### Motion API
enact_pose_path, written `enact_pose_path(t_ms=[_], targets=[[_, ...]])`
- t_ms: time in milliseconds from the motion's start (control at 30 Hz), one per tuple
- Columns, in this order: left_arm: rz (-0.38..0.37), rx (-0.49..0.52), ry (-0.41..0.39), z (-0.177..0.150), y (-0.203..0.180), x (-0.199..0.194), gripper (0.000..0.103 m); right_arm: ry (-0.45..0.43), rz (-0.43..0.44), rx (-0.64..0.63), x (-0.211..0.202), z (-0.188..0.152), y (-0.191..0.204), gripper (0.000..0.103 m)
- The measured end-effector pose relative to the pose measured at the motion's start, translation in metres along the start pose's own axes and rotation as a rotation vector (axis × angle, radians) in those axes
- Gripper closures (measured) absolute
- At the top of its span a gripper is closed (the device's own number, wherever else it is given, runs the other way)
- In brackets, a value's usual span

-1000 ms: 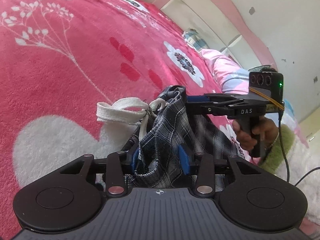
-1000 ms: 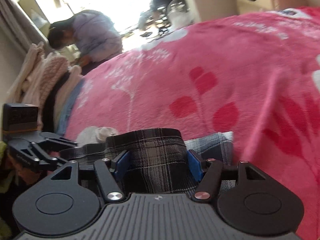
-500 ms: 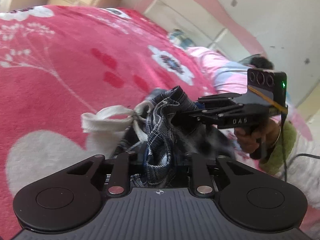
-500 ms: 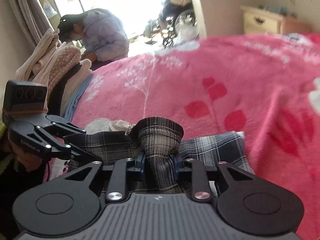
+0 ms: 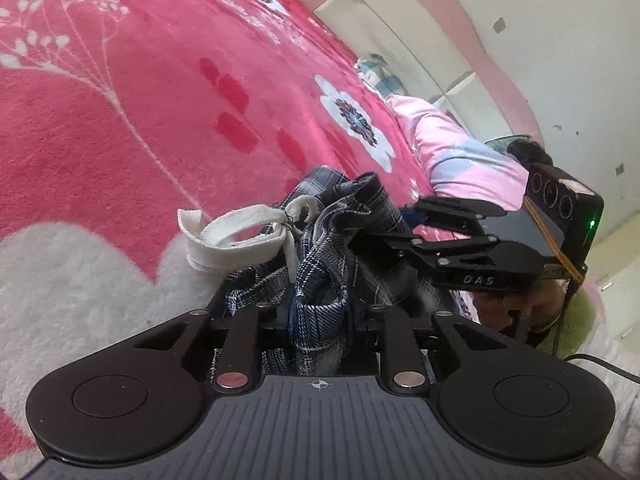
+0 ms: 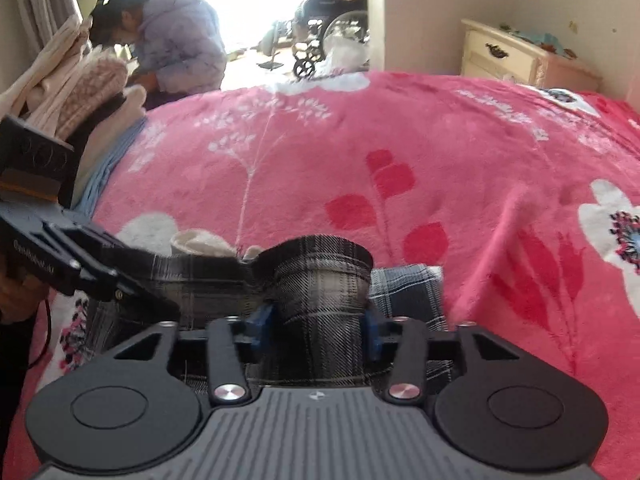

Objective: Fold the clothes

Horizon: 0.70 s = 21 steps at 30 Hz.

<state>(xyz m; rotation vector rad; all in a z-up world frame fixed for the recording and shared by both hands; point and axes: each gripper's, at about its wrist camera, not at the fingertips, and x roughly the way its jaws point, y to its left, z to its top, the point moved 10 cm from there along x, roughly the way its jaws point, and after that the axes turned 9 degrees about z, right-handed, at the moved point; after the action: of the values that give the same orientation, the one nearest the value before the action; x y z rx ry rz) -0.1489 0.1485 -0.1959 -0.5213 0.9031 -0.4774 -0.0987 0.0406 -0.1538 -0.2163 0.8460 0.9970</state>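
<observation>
The left gripper (image 5: pixel 320 316) is clamped on a bunched edge of the dark grey-and-white plaid fabric garment (image 5: pixel 344 248), and the right gripper (image 6: pixel 316 320) is clenched on another gathered fold of the same cloth (image 6: pixel 320 276). A second ago both sets of jaws stood wide apart around flat cloth; half a second ago they had closed. Now the pinched cloth rises as a rounded hump above each gripper, so the garment is held at two points and, by my judgement, ready to be lifted or carried over in a fold. How many folds it already has cannot be told from here.

The garment lies rumpled on the pink fleece blanket with white flowers and red leaves (image 6: pixel 440 152), near the person's side of the bed. Its white woven drawstring (image 5: pixel 240 236) loops out loose beside the left gripper and could get trapped inside a fold.

The blanket beyond is bare, leaving room to lay the cloth out. Further off sit a stack of cream, brown and blue folded textiles (image 6: pixel 92 92) at the left edge, a pink and lilac quilt (image 5: pixel 460 152) by the pink headboard, a cream nightstand (image 6: pixel 516 56), and a person in a lilac jacket (image 6: pixel 176 44) bending near the bright doorway, well clear of the work.
</observation>
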Motion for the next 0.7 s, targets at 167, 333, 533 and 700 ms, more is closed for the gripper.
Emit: enact_pose_path(t_ms=[167,333,533,700], targets=[[0.028,0.090,-0.021,-0.001,-0.008,-0.005,0.064,-0.108,0.025,0.121,-0.026,-0.002,-0.015,0.050],[0.055,0.080,-0.046,0.002,-0.001,-0.011,0.072,-0.144,-0.053,0.155,-0.017,0.000,-0.031,0.085],[0.094,0.045,-0.081,0.008,0.011,-0.019,0.065,-0.263,-0.262,0.267,-0.039,0.004,-0.066,0.084],[0.143,0.091,-0.161,0.015,0.008,-0.031,0.063,-0.279,-0.220,0.377,-0.068,-0.012,-0.072,0.065]])
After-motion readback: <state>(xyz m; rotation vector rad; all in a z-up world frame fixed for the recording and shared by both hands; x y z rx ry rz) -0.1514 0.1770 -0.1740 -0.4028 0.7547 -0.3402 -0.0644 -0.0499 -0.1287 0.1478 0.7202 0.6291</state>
